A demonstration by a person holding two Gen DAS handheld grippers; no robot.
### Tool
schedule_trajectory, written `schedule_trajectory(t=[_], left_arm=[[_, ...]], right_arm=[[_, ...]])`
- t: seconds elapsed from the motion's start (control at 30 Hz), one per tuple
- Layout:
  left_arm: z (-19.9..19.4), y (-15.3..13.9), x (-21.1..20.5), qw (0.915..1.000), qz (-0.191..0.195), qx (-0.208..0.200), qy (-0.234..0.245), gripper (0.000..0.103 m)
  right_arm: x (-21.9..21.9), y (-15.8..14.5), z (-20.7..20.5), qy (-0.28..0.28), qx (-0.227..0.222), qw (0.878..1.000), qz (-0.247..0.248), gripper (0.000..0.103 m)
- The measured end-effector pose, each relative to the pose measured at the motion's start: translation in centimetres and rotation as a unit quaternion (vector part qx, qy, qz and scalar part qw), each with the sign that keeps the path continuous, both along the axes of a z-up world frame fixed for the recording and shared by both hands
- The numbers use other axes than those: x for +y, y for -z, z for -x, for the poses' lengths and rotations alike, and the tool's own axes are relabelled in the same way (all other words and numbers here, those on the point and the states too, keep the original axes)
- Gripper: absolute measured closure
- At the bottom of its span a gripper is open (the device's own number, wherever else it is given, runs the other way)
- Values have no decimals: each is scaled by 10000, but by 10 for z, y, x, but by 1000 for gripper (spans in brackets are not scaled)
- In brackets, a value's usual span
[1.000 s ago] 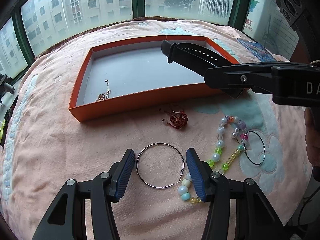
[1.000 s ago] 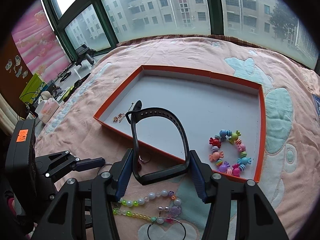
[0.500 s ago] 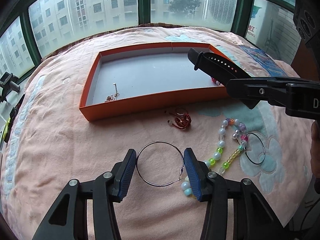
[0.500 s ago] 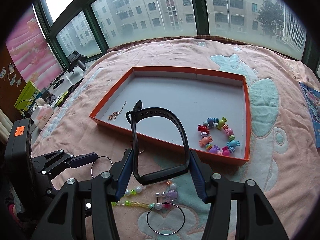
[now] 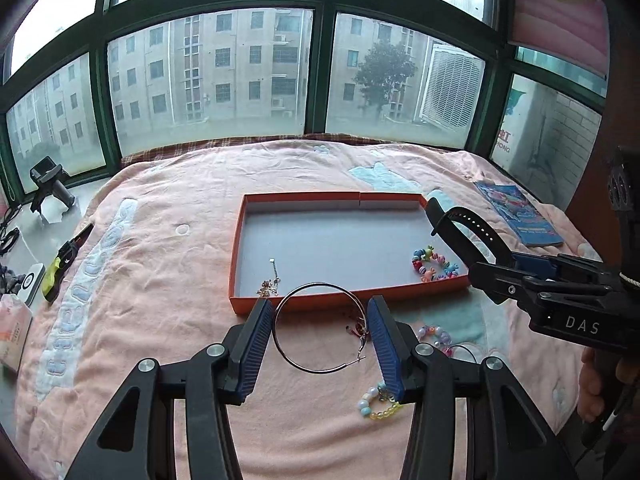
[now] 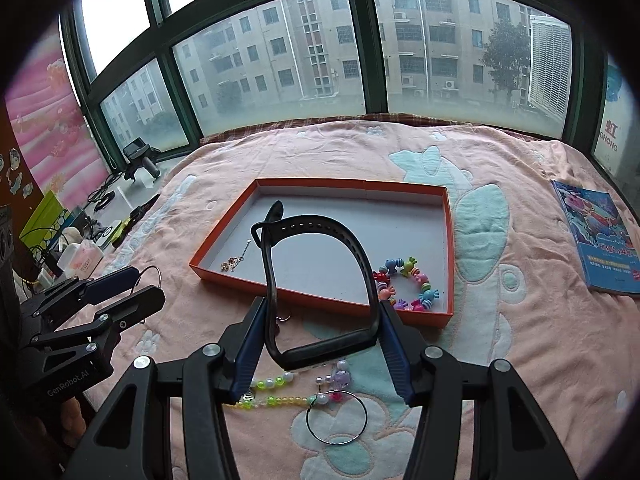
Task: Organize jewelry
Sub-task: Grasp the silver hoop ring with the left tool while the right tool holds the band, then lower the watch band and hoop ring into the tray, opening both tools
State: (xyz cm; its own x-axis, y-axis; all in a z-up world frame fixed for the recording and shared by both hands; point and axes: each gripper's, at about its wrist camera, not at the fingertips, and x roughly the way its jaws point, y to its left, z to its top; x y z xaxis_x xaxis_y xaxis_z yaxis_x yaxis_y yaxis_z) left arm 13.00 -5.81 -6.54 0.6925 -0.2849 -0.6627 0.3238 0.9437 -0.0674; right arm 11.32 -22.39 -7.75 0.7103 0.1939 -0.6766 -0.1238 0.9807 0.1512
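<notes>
**Both hands loaded, you head for the orange tray (image 5: 352,300)**

Your left gripper (image 5: 320,330) has its ribbed blue fingers (image 5: 256,344) clenched across a thin wire hoop earring (image 5: 320,328), held above the pink bedspread (image 5: 160,320); your right gripper (image 6: 320,334) clamps a black rubbery watch strap (image 6: 316,280) just short of the tray. The hoop is slick, springy metal, so it could twist out and snag the fleecy cover. A candy-bead bracelet (image 6: 406,284) already lies inside.
</notes>
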Motion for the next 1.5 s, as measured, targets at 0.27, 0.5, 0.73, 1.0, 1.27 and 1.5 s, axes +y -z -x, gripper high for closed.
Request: schedule_trajectory(t=[0.27, 0.5, 0.73, 1.0, 1.27, 1.5], left_arm=[[9, -45, 2, 9987, 224, -450, -111, 51], [12, -74, 2, 9965, 257, -766, -219, 51], [1, -84, 2, 9954, 255, -862, -341, 51], [-41, -68, -2, 9960, 272, -712, -468, 51], [-102, -29, -11, 9977, 99, -371, -565, 51], [-154, 24, -20, 9982, -257, 219, -500, 51]], right_arm=[[-3, -18, 14, 288, -388, 9988, 32, 43], [-6, -32, 22, 460, -667, 9967, 103, 42], [-5, -36, 19, 515, -777, 9955, 187, 42], [-7, -29, -5, 522, -708, 9959, 211, 42], [-10, -7, -48, 558, -446, 9971, 248, 42], [-11, 24, -86, 425, 103, 9990, 39, 42]])
